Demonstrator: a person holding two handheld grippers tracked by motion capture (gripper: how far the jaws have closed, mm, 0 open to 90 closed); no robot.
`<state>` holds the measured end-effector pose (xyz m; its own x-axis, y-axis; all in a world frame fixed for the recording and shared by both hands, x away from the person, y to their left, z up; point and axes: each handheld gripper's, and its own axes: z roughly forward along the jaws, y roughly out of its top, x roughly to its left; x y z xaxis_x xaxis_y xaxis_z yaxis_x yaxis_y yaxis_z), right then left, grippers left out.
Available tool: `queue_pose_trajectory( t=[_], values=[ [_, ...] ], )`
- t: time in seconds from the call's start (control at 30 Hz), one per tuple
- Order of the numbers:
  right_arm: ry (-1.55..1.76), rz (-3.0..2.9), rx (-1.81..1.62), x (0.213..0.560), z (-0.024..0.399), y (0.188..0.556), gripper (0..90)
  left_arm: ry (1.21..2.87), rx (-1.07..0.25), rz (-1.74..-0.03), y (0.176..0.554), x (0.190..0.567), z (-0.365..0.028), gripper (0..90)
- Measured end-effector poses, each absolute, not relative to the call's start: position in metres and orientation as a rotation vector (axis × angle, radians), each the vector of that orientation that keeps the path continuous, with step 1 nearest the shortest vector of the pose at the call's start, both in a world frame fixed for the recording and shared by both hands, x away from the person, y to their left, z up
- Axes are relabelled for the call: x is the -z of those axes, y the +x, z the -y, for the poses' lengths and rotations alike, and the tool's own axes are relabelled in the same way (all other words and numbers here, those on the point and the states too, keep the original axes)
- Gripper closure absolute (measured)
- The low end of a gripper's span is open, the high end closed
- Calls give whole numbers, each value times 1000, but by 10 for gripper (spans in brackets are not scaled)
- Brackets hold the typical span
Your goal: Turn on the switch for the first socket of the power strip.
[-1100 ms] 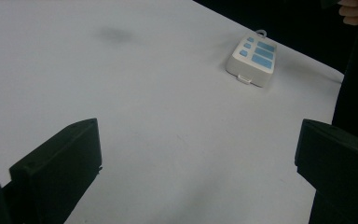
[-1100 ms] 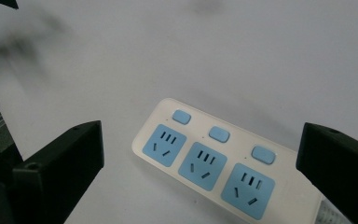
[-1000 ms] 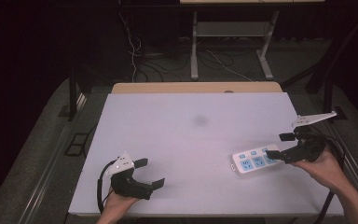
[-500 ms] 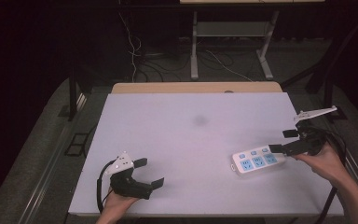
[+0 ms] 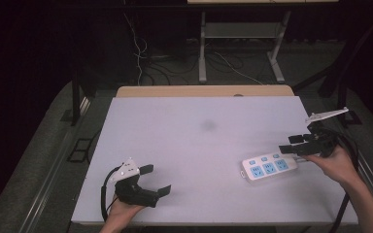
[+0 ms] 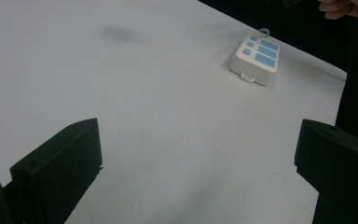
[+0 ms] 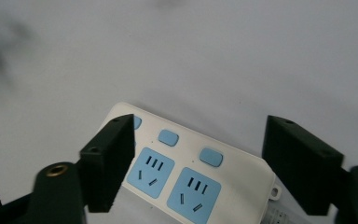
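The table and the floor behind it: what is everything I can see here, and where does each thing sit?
Power strip: one, white with blue sockets and buttons, flat on the table's right side.
Table: one, white top with a faint dark smudge, wooden strip along the far edge.
Cables: several, dark and white, on the floor behind the table.
Metal frame: one, grey, standing on the floor behind.
Left gripper: one, black, open, held low at the near left of the table.
Right gripper: one, black, open, over the power strip's far right end.
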<state>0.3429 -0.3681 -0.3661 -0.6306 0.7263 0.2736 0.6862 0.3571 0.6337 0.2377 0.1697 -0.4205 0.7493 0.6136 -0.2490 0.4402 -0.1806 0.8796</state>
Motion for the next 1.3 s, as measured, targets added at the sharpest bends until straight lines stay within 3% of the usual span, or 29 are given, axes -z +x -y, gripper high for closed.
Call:
queue_pose_trajectory(
  t=[0.23, 0.27, 0.3, 0.37, 0.4, 0.43, 0.53, 0.6, 0.77, 1.3],
  values=[
    [1324, -2576, -1147, 371, 368, 350, 397, 1815, -194, -823, 238, 421, -170, 0],
    [1317, -2587, -1139, 373, 368, 352, 481, 1815, -194, -824, 238, 421, -170, 0],
    [1317, -2587, -1139, 373, 368, 352, 481, 1815, -194, -823, 238, 421, -170, 0],
    [1313, -2594, -1114, 375, 366, 352, 564, 1817, -196, -822, 238, 421, -170, 0],
    [1304, -2604, -1098, 377, 364, 353, 654, 1817, -196, -822, 238, 421, -170, 0],
    [1304, -2604, -1098, 377, 364, 353, 654, 1817, -197, -822, 238, 421, -170, 0],
    [1294, -2605, -1071, 379, 362, 354, 803, 1815, -197, -823, 239, 421, -170, 0],
    [1291, -2610, -1061, 381, 362, 355, 848, 1815, -198, -823, 238, 421, -170, 0],
    [1281, -2610, -1025, 385, 360, 357, 896, 1817, -200, -824, 239, 421, -170, 0],
    [1283, -2655, -969, 399, 355, 360, 896, 1823, -204, -825, 239, 421, -170, 0]
  ],
)
